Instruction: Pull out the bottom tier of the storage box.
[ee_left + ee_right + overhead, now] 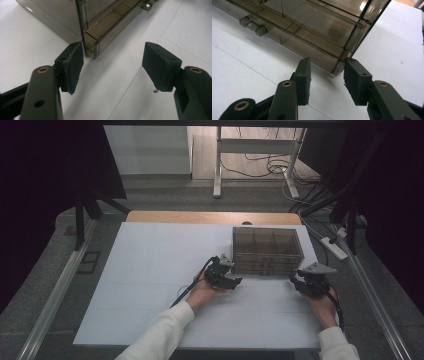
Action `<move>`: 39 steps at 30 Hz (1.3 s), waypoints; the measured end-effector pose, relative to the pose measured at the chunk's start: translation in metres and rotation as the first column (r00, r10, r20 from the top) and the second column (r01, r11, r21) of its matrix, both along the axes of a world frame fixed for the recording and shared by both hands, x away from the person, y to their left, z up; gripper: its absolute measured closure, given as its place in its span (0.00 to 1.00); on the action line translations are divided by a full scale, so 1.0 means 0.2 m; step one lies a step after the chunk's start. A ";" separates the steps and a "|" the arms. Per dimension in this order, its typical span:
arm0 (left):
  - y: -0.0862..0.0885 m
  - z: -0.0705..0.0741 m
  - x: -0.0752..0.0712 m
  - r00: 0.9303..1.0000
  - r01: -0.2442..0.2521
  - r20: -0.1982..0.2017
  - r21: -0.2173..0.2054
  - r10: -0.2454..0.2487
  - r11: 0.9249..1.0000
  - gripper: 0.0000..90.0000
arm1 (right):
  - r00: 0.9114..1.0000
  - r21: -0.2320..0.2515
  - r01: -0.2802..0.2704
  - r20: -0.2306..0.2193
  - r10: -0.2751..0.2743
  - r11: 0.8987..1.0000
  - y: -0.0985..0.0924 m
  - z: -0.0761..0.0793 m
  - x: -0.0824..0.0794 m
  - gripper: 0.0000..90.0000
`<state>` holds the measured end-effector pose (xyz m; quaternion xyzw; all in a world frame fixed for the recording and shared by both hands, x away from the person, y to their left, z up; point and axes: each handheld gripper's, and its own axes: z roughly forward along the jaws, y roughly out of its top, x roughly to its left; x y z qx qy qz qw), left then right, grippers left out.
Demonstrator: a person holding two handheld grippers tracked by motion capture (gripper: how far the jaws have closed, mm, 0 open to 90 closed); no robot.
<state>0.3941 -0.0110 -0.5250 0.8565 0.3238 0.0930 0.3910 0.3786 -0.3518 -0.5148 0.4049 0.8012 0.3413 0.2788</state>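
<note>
Two tongs, left [234,281] and right [295,281], flank the smoky drawer box [267,249], gaping.

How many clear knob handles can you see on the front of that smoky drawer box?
2. One handle sits on the drawer box front, left in the right gripper view. A second pokes out at the left gripper view's top edge. Others may be hidden.

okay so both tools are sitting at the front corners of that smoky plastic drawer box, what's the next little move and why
Probably ease the right tool forward so its open jaws straddle the drawer box at its near corner, then close. That corner lies just ahead of the gap, untouched. The left tool is open too, with its corner nearer one pad.
</note>
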 end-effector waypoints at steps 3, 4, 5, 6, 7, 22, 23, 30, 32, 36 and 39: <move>0.00 0.00 0.00 1.000 -0.003 0.002 0.010 0.003 1.000 0.39 | 1.000 -0.009 0.006 0.001 -0.006 1.000 0.00 -0.01 0.00 0.68; 0.00 0.00 0.00 1.000 -0.004 0.004 0.013 0.004 1.000 0.40 | 1.000 -0.011 0.008 0.004 -0.008 1.000 0.00 -0.01 0.00 0.69; 0.00 0.00 0.00 1.000 -0.004 0.005 0.015 0.004 1.000 0.41 | 1.000 -0.015 0.010 0.006 -0.010 1.000 0.00 -0.01 0.00 0.70; 0.00 0.00 0.00 1.000 -0.006 0.010 0.018 0.005 1.000 0.42 | 1.000 -0.018 0.011 0.006 -0.011 1.000 0.00 -0.01 0.00 0.70; 0.00 0.00 0.00 1.000 -0.012 0.011 0.016 0.011 1.000 0.44 | 1.000 -0.019 0.012 0.007 -0.012 1.000 0.00 -0.01 0.00 0.71; -0.02 -0.01 -0.01 0.998 -0.020 0.053 0.034 0.018 0.999 0.64 | 1.000 -0.030 0.015 0.009 -0.015 0.999 0.01 -0.01 0.00 0.71; -0.02 -0.01 -0.01 0.998 -0.027 0.058 0.039 0.025 0.999 0.67 | 1.000 -0.031 0.017 0.009 -0.017 0.999 0.01 -0.01 0.00 0.72; -0.01 -0.01 -0.01 0.994 -0.070 0.089 0.070 0.064 0.995 0.88 | 0.999 -0.042 0.039 0.021 -0.038 0.998 0.00 -0.01 0.00 0.82; -0.01 -0.01 -0.02 0.994 -0.069 0.094 0.079 0.061 0.994 0.90 | 0.999 -0.047 0.037 0.021 -0.036 0.998 0.00 -0.01 0.00 0.83; -0.01 -0.01 -0.02 0.994 -0.070 0.095 0.088 0.061 0.994 0.91 | 0.999 -0.031 0.036 0.014 -0.036 0.999 -0.01 -0.01 0.00 0.83; -0.01 -0.01 -0.02 0.994 -0.068 0.092 0.085 0.060 0.994 0.91 | 0.999 -0.035 0.032 0.017 -0.032 0.999 -0.01 -0.01 0.00 0.83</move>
